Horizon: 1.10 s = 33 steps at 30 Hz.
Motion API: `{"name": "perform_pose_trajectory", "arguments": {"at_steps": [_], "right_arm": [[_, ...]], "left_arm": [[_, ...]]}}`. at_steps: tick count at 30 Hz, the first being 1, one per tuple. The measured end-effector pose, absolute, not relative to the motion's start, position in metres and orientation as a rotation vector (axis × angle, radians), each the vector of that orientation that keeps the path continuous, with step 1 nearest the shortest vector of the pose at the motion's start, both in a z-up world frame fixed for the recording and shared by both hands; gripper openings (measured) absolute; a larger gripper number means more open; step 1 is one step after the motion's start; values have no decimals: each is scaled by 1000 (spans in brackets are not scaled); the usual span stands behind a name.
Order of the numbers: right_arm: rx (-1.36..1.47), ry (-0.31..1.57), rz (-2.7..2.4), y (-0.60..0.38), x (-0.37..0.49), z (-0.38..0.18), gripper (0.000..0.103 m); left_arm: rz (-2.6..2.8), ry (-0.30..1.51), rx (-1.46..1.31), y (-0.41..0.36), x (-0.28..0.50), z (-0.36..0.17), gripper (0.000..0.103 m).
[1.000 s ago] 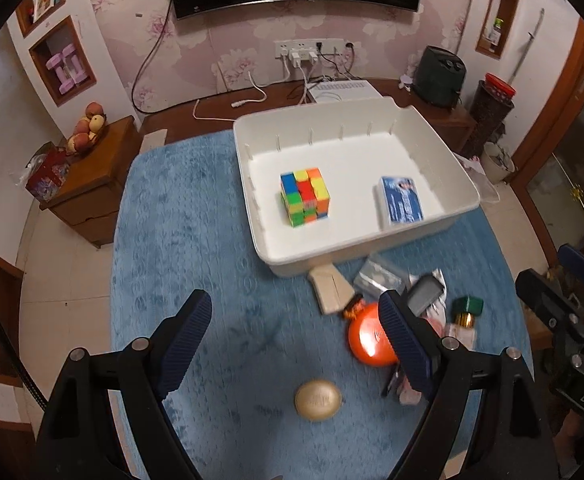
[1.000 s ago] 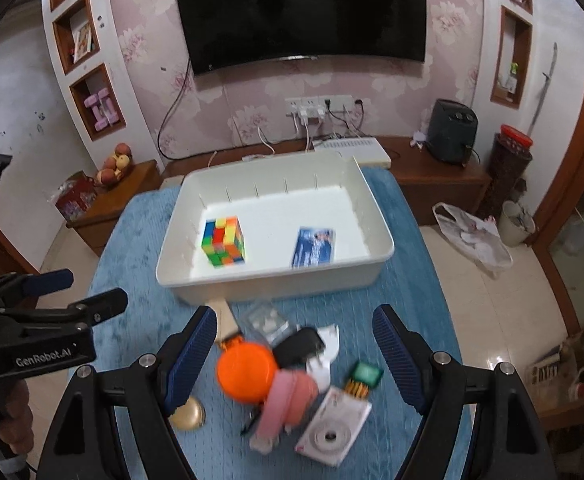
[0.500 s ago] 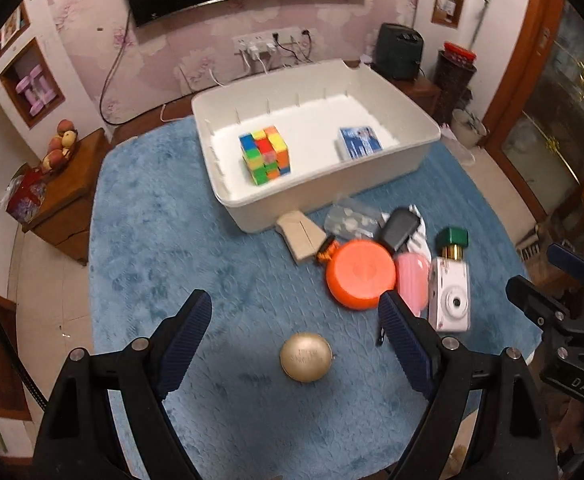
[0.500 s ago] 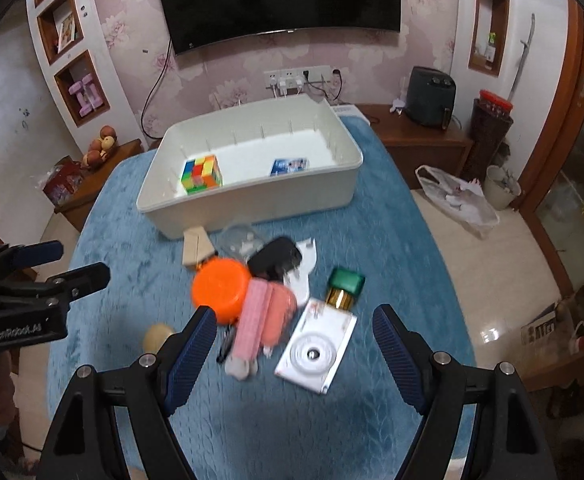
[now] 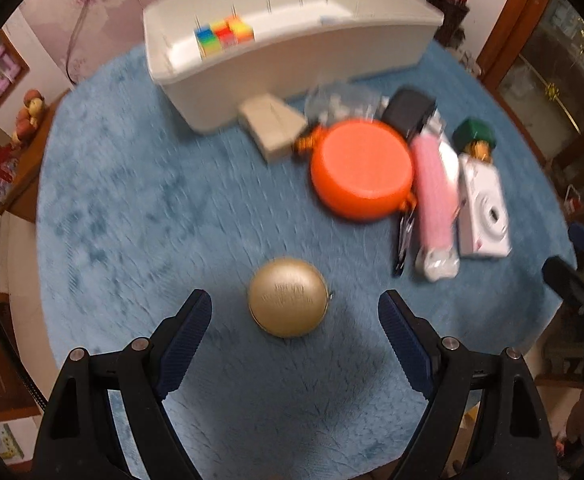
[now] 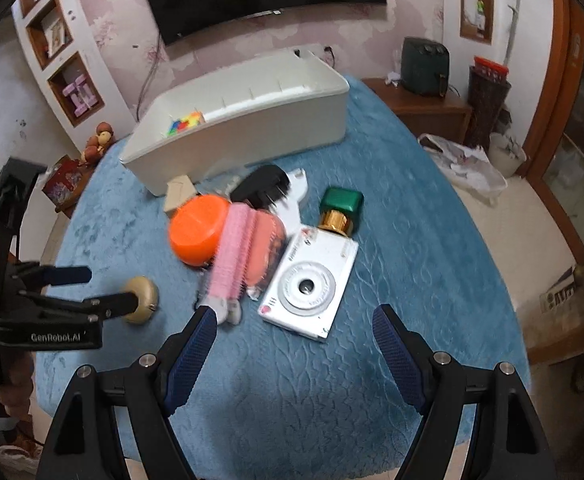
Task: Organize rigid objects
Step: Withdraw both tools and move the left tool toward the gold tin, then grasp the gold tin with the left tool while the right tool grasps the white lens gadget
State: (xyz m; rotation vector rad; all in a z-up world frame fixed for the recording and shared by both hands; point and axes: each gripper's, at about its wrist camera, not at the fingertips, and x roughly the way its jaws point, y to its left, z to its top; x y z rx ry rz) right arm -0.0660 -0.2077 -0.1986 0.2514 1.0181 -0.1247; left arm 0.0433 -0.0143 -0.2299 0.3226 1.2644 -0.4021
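Both grippers open wide over clutter on blue tabletop.
Left gripper (image 5: 293,316) jaws wide, gold round case (image 5: 287,297) on the tabletop (image 5: 132,200) between them, not touched. Right gripper (image 6: 293,326) wide, empty, white camera (image 6: 309,284) just past its tips. Orange dish (image 5: 361,170), pink brush (image 6: 232,258), green-capped bottle (image 6: 339,206) clustered near the white bin (image 5: 292,56) at far side; colour cube (image 5: 224,36) inside bin.
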Motion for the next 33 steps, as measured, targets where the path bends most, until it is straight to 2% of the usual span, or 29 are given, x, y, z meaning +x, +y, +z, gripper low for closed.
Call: {"name": "perform_pose_trajectory", "arguments": {"at_steps": [8,19,22,25,33], "right_arm": [[377,1085,-209,-226,-40,-229,81],[314,1211,-235,-212,-8,-259,81],[279,1219,-251,-208,-6,-262,76],[245,1210,-268,-206,-6,-259,60],[203,1243,-301,-198,12,-264,62]], "left_arm": [[-385,1335,295,-13,52,-256,87],[-372,1371,275,-19,52,-270,87],[-365,1384,263,-18,50,-274,87],[-351,1395,253,-25,48,-282,87],[-322,1399,242,-15,65,-288,87]]}}
